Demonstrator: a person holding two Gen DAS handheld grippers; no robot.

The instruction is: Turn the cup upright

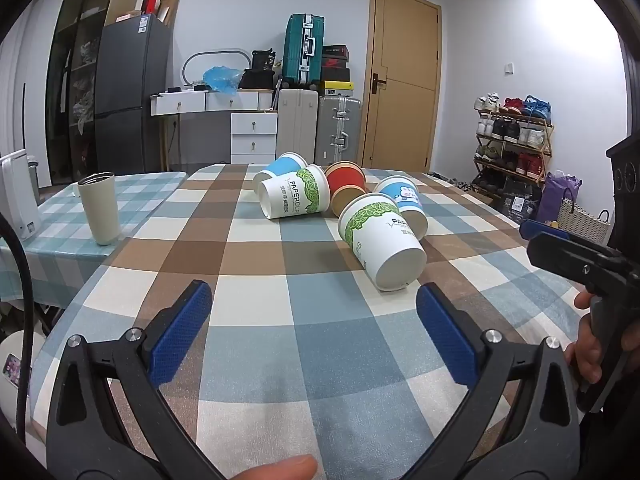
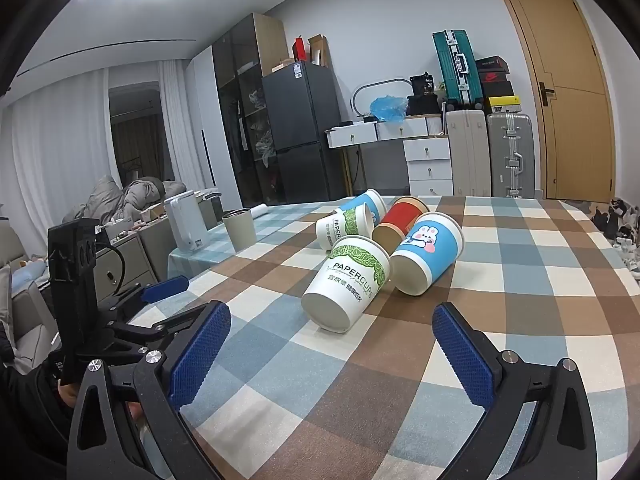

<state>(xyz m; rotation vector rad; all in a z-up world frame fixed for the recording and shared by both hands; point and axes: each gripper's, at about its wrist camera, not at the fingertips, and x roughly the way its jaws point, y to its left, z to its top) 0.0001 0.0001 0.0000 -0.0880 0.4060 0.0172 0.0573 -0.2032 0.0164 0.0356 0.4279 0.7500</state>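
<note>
Toward the far middle of the checked brown, blue and cream tablecloth (image 1: 248,280), five paper cups are lying on their sides in a tight cluster; the nearest, a white paper cup with green leaf print (image 2: 346,280), is pointing its base at both cameras. The left gripper (image 1: 314,300) and right gripper (image 2: 332,322) are hovering short of it, jaws spread wide and holding nothing. Risks: this cup is touching the blue cartoon-printed paper cup (image 2: 426,260), so a careless approach is likely to roll or scatter neighbours; thin paper walls are likely to crush under a hard squeeze. A beige steel tumbler (image 1: 99,208) is standing upright near the left edge. Behind, a dark refrigerator (image 2: 304,128), stacked suitcases (image 1: 318,108) and a wooden door (image 1: 404,76) are lining the room.
</note>
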